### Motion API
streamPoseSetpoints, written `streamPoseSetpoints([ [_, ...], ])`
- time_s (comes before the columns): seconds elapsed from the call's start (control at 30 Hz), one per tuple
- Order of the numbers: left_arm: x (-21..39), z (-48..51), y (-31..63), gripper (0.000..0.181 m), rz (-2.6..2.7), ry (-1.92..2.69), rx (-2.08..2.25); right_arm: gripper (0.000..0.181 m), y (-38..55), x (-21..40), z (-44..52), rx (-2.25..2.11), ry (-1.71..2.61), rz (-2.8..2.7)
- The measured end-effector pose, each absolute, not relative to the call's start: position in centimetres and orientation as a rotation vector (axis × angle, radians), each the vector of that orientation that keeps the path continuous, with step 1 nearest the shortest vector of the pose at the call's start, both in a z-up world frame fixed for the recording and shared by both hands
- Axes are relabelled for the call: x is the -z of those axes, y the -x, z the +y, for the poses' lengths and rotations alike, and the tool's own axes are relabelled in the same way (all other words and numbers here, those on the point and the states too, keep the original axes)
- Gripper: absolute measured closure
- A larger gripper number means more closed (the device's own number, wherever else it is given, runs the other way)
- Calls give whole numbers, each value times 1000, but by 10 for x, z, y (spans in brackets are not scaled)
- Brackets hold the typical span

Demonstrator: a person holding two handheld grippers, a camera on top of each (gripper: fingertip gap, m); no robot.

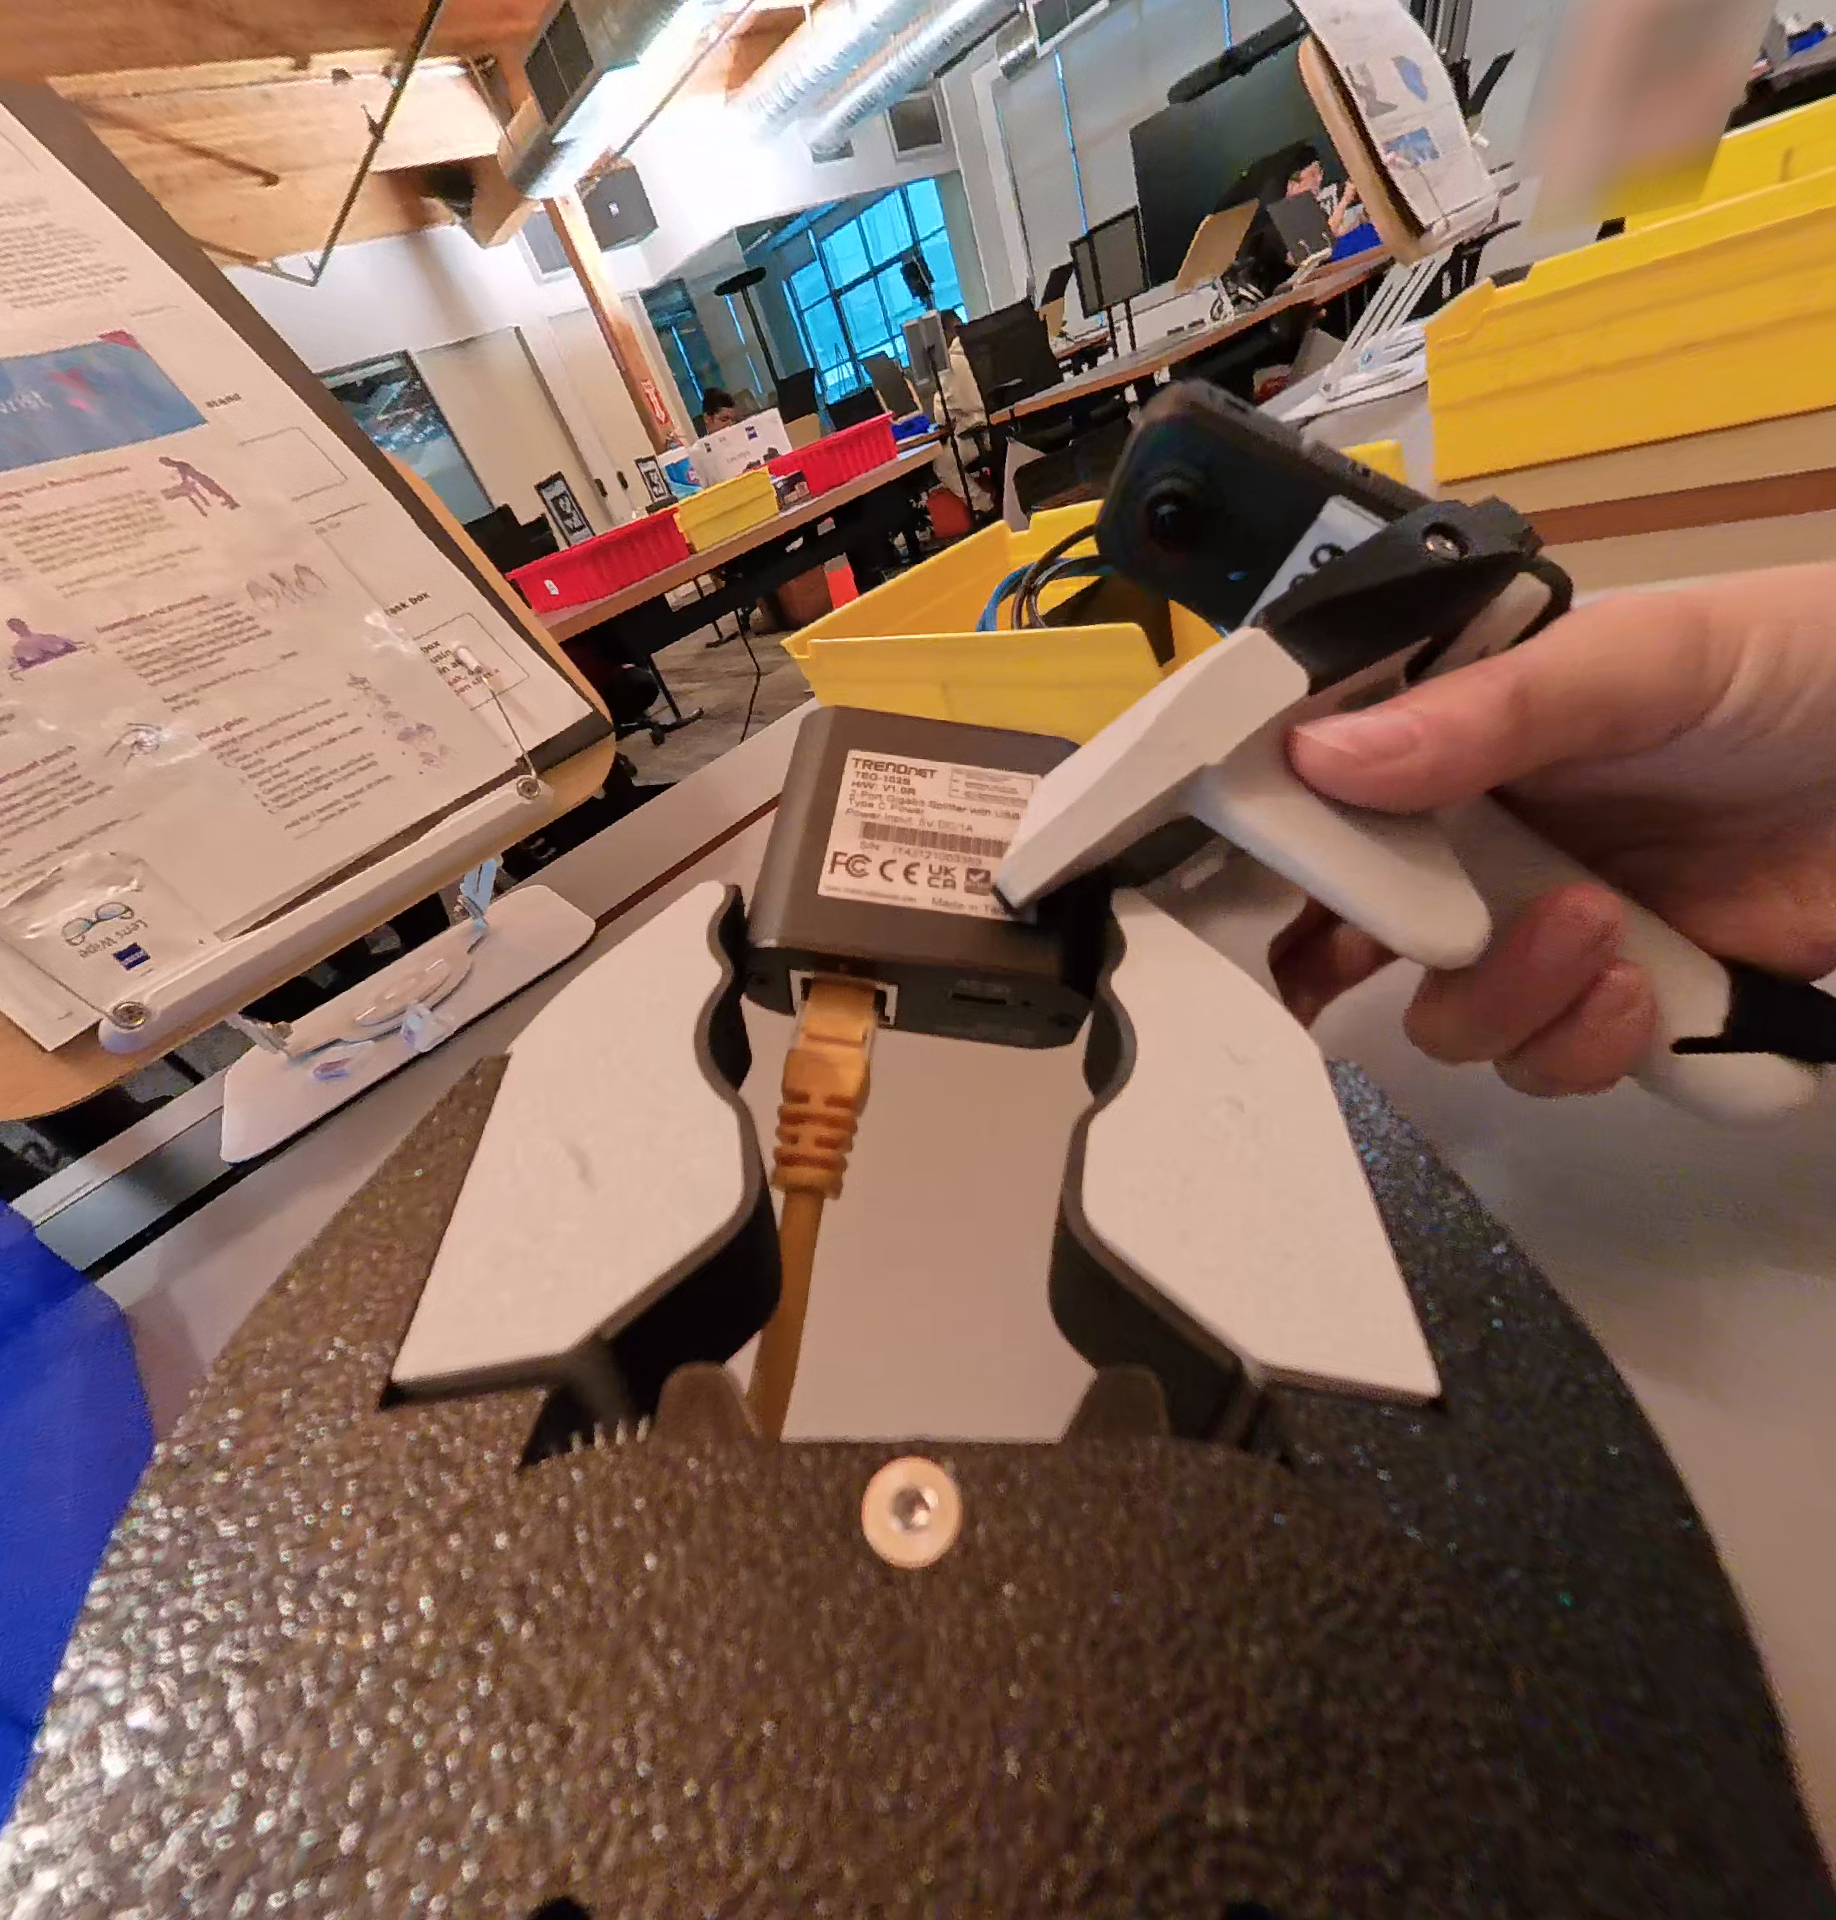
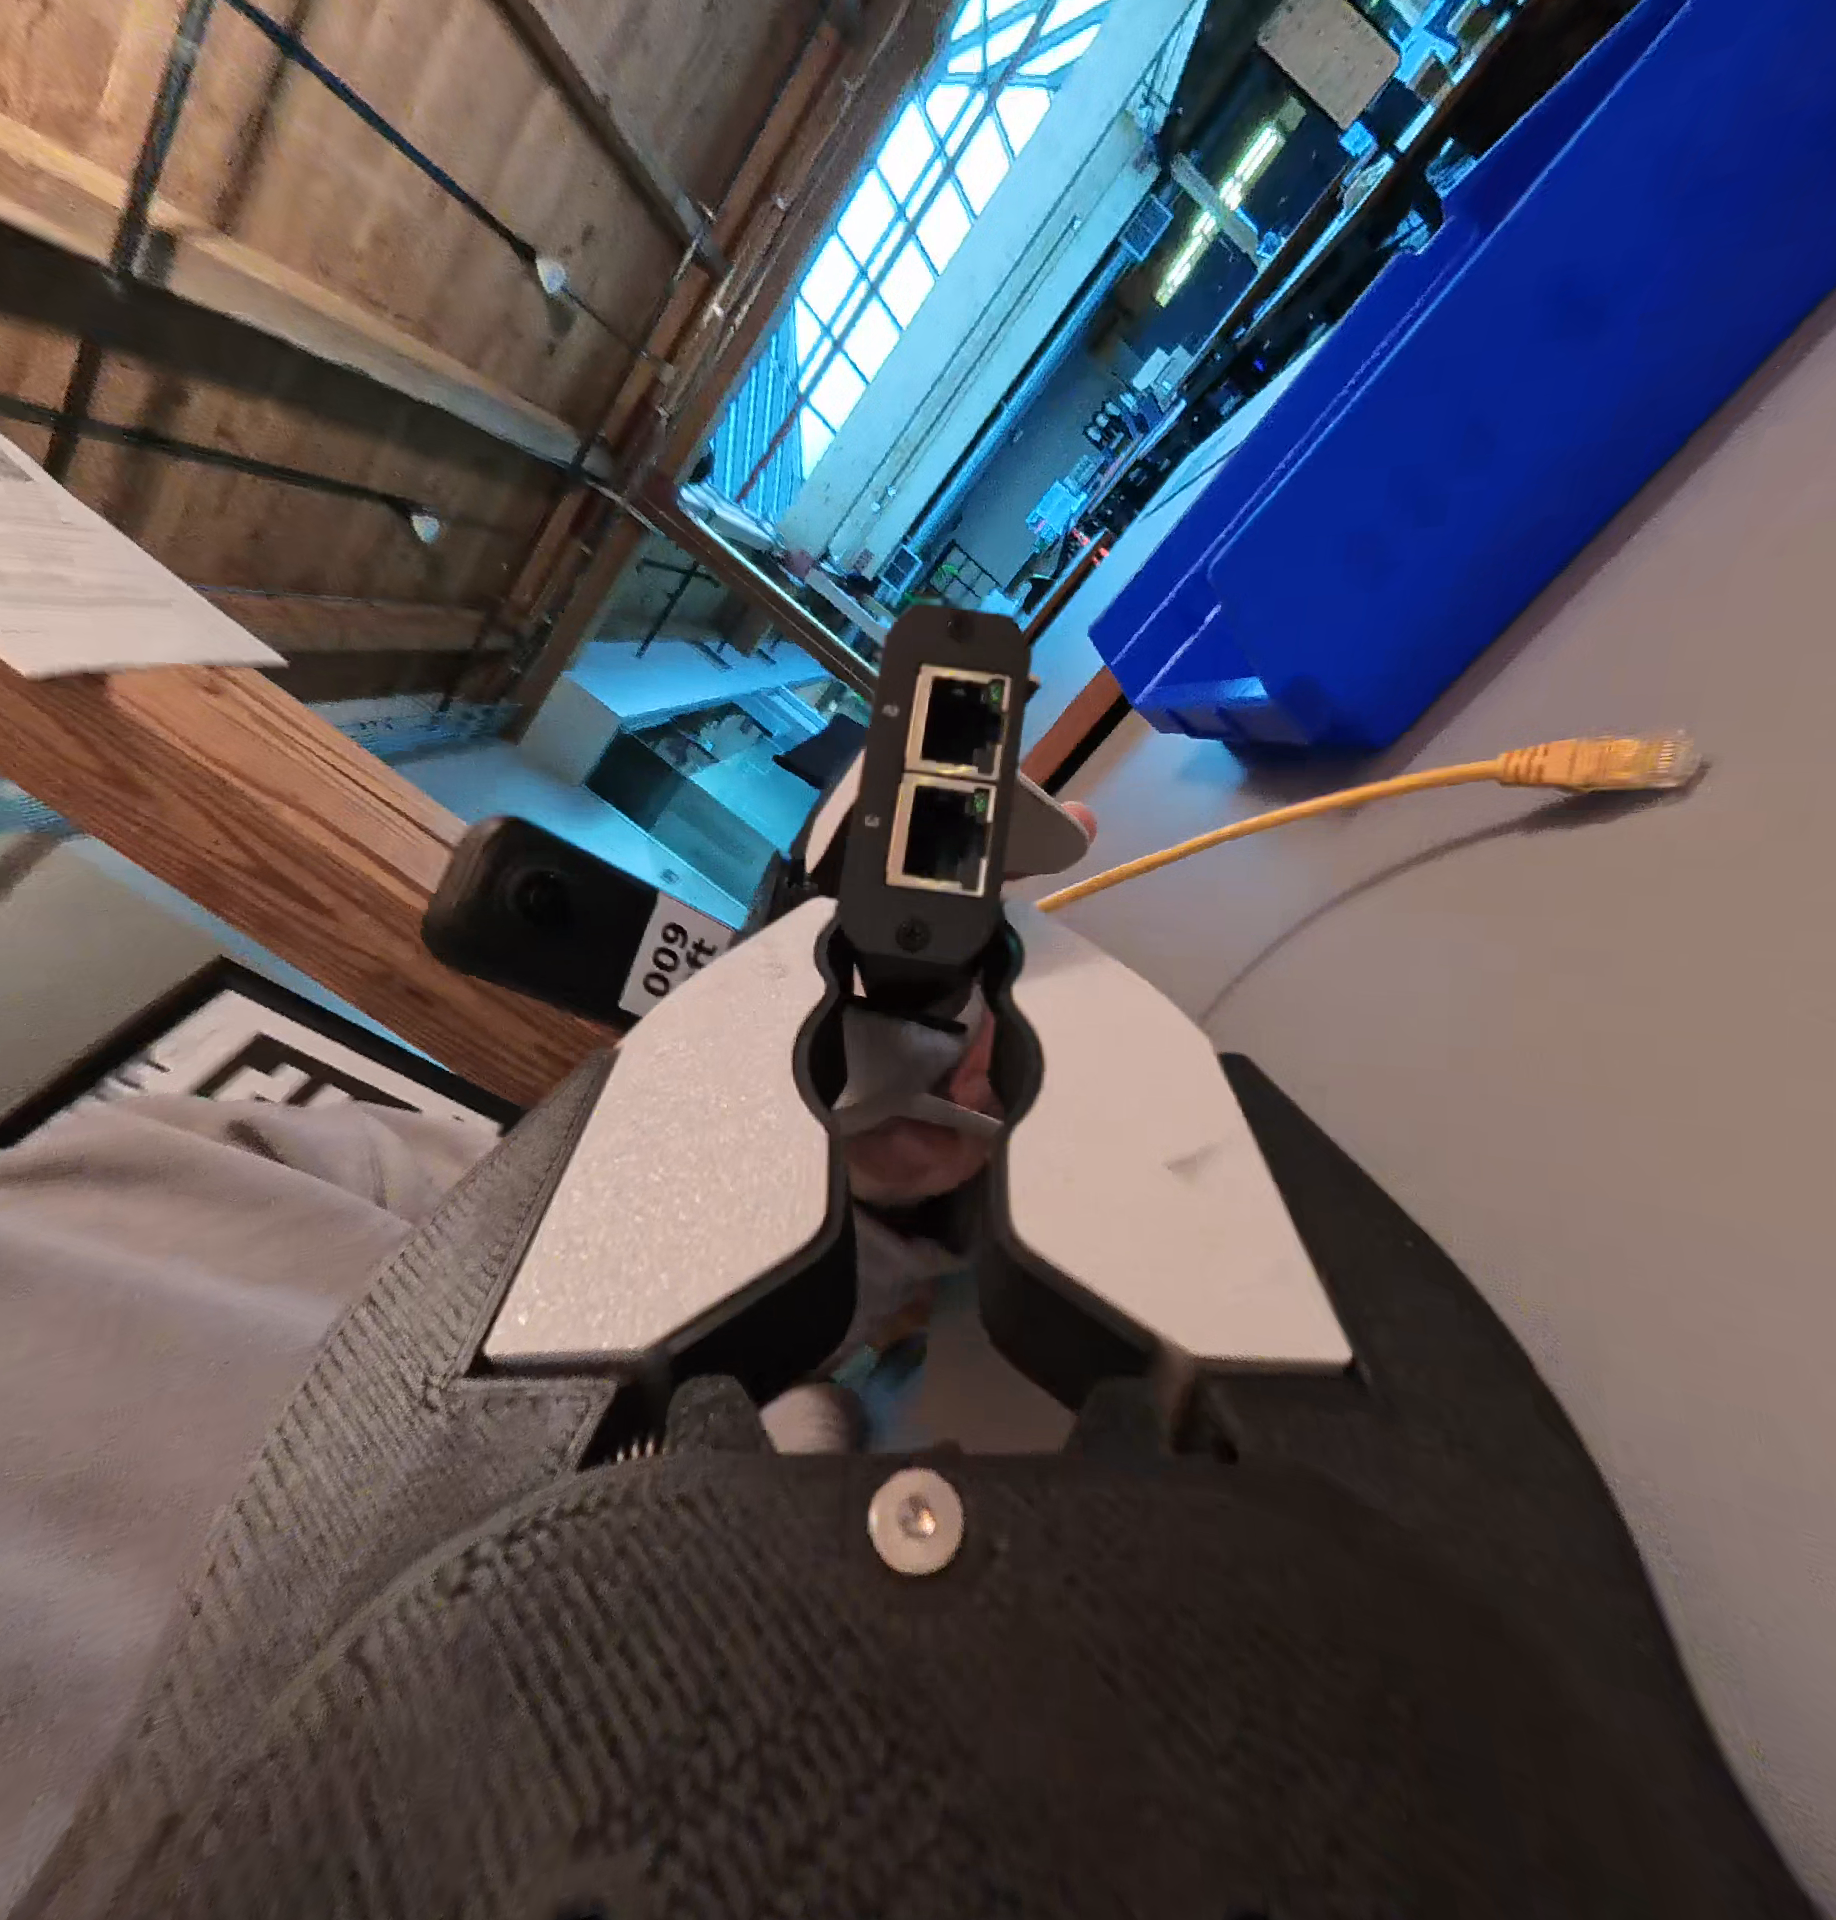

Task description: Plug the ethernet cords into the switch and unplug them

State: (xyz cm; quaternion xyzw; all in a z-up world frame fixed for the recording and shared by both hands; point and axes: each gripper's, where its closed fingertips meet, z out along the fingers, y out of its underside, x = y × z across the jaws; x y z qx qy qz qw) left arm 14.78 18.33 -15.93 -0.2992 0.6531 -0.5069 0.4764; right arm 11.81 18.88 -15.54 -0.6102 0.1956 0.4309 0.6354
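Holding the switch (image 1: pixel 919 862) off the grey table (image 2: pixel 1516 1039), both claws pinch it: the left gripper (image 1: pixel 919 977) clamps its sides at the end where a yellow cord (image 1: pixel 826 1081) sits in one port, and the right gripper (image 2: pixel 919 956) clamps the opposite end, whose two ports are empty. To unplug cleanly, I judge one claw must let go, press the plug's latch and pull straight out while the other steadies the box. A yellow bin (image 1: pixel 955 665) behind holds coiled cables; another yellow plug (image 2: pixel 1610 764) lies loose near blue bins (image 2: pixel 1516 416).
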Motion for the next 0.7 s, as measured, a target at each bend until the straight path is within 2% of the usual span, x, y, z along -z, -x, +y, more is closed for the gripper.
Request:
streamPoseSetpoints([
  [0.13,159,172,-144,119,1652,672,1251,158,-118,155,180,-981,1489,352],
  [0.23,169,151,-134,95,1908,737,1374,158,-128,156,164,-962,1545,309],
  [0.3,183,137,-107,91,2263,840,1452,158,-124,158,148,-1014,1612,250],
  [0.37,183,136,-84,96,2463,869,1463,158,-117,158,133,-1030,1676,171],
  [0.47,169,147,-96,102,2332,832,1488,158,-103,162,125,-1032,1782,44],
  [0.67,151,144,-109,158,2241,1117,1999,158,-89,173,133,-938,1924,-84],
  [0.7,152,144,-108,160,2248,1147,2040,158,-90,174,134,-916,1932,-95],
])
